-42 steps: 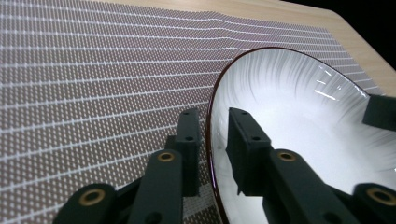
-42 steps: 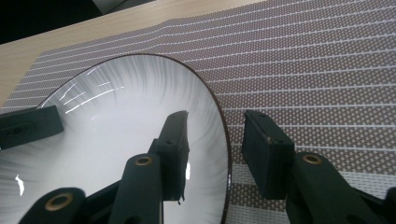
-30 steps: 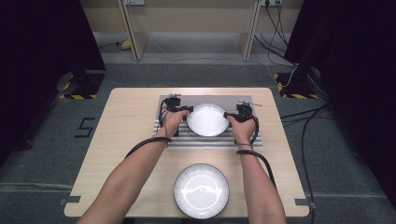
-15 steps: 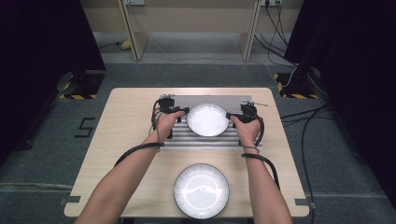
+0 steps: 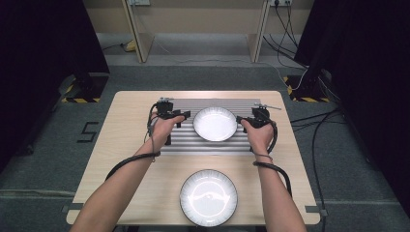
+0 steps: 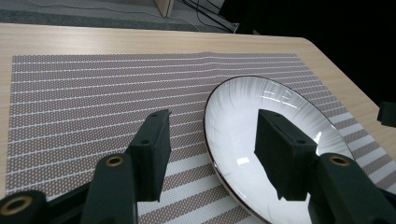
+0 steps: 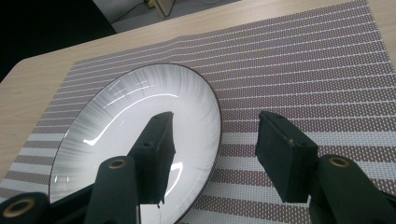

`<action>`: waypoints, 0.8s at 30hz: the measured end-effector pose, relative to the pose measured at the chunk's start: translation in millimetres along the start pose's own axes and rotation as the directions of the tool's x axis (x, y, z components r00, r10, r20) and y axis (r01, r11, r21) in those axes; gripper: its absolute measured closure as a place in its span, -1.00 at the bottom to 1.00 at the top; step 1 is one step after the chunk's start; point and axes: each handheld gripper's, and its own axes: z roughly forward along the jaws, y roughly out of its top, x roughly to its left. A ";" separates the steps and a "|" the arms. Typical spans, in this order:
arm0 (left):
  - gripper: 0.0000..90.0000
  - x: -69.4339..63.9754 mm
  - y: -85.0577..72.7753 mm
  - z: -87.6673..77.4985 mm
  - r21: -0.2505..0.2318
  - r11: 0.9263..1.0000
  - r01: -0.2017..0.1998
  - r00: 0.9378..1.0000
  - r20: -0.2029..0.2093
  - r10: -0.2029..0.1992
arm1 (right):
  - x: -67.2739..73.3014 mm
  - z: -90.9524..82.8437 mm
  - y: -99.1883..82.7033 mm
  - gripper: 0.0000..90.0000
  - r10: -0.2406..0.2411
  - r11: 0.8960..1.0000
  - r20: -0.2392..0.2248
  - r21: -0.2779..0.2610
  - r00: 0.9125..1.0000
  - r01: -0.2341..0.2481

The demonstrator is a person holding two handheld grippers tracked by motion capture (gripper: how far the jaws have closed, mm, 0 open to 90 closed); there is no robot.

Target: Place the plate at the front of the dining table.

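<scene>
The light wooden table [image 5: 130, 145] carries a grey-and-white striped woven placemat [image 5: 188, 145] on its far half. A round white ribbed plate with a dark rim [image 5: 215, 123] lies flat on the middle of that mat, in the same spot as a second ago. A second round white plate [image 5: 209, 197] sits on the bare wood at the near edge, unmoved.

The left gripper [image 5: 180, 116] is just beside the mat plate's left rim, and the right gripper [image 5: 243, 121] is just beside its right rim. A second ago both sat tight against the plate; now both have drawn slightly outward. Their jaws have just been opening and stand wide, straddling the rim without pressing on it, holding nothing.
</scene>
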 end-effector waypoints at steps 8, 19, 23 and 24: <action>0.00 -1.1 -6.0 -13.4 0.006 1.000 -0.006 1.000 0.007 0.006 | 2.9 -12.6 -2.2 0.03 -0.012 1.000 -0.001 -0.007 1.000 0.012; 0.00 -3.0 -12.7 -32.1 -0.009 1.000 -0.014 1.000 0.022 0.014 | 5.6 -29.6 -7.8 0.00 -0.006 1.000 0.013 -0.012 1.000 0.006; 0.02 -3.8 -17.0 -41.3 -0.059 0.998 -0.031 0.999 0.019 0.032 | 7.2 -35.6 -13.0 0.00 -0.003 1.000 0.003 -0.002 1.000 0.003; 0.02 -4.0 -19.0 -43.0 -0.057 0.998 -0.027 0.999 0.027 0.029 | 7.1 -37.5 -13.6 0.00 -0.002 1.000 0.003 -0.008 1.000 0.002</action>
